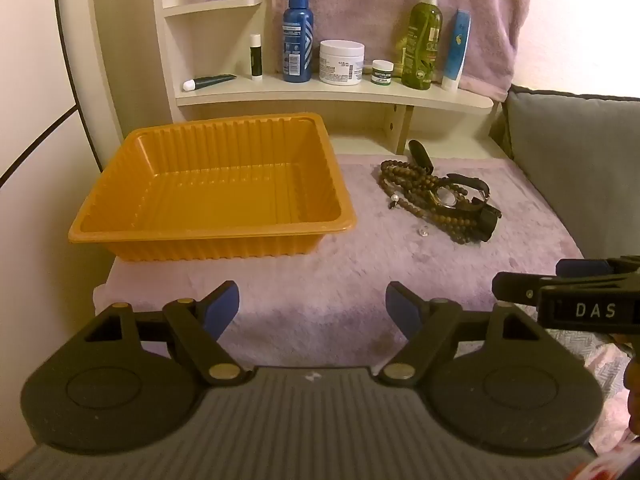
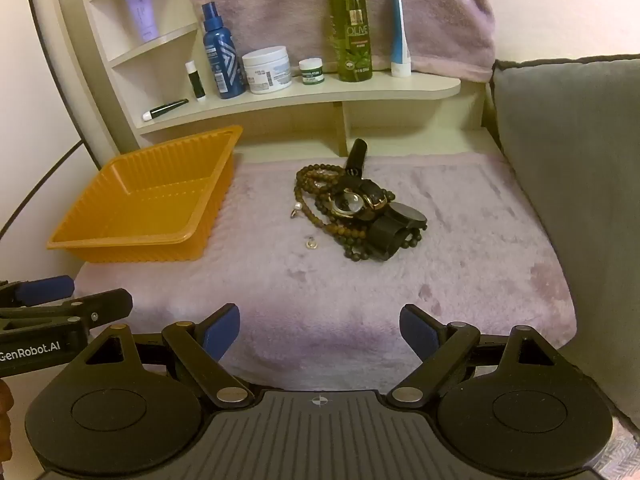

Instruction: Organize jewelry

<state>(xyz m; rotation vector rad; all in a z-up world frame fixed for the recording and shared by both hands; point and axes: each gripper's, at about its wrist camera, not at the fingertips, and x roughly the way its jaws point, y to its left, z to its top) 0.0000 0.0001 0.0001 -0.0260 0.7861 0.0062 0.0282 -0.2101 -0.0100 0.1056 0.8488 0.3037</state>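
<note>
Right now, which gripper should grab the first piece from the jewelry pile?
Right. The right gripper faces the jewelry pile almost head-on, jaws open and empty. The left gripper is lined up nearer the orange tray.

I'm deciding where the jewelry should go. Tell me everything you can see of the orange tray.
The orange tray is a shallow, squarish container of thin, glossy plastic with ribbed walls and a flat flared rim. It looks empty, sits upright on the lilac fleece cover below the shelf, left of the jewelry pile, touching neither it nor any gripper.
</note>
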